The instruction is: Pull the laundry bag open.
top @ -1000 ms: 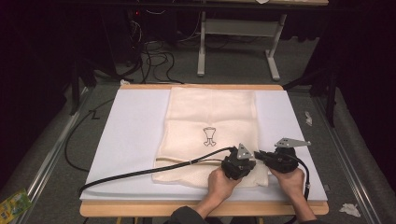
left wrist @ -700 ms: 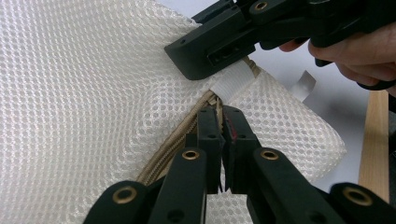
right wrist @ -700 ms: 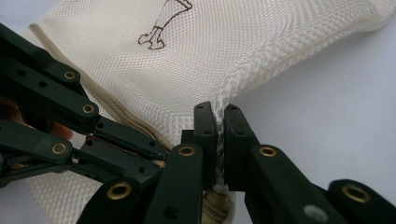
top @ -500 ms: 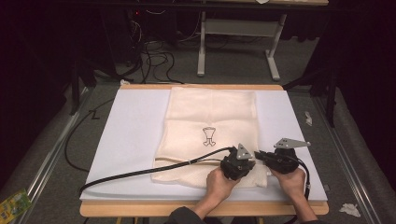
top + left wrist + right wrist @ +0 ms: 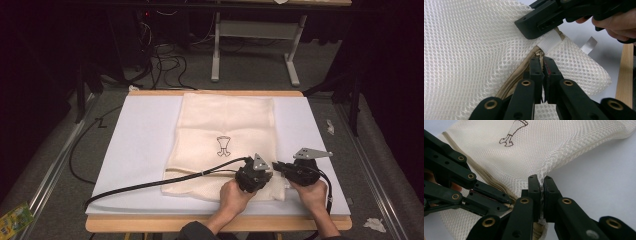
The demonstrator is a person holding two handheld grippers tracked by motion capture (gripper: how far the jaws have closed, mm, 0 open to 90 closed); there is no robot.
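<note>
Left gripper (image 5: 261, 176): in my left hand (image 5: 234, 196), jaws clenched on the zipper pull (image 5: 539, 53) at the end of the tan zipper (image 5: 517, 75) of the mesh bag
Left gripper, own view: both black jaws meet tip to tip at the zipper's end, just below a white fabric tab (image 5: 549, 42)
Right gripper (image 5: 280, 168): in my right hand (image 5: 311, 192), jaws clenched on a fold of mesh at the bag's near right corner
Right gripper, own view: mesh is pinched between the two jaws and rises out of them as a ridge; the left gripper's jaws lie just beside, at the lower left
Spacing of grippers: tips close together, pointing toward each other over the bag's near right corner
Mesh bag (image 5: 225, 125): cream, flat on the white pad, long side running away from me; near right corner lifted where I hold it
Bag marking: small dark line emblem (image 5: 223, 146) near the middle of the bag
Cable (image 5: 150, 185): runs from the left gripper across the bag's near edge and off the pad to the left
White pad (image 5: 140, 145): covers the wooden table (image 5: 150, 224), whose edge shows at near and far sides
</note>
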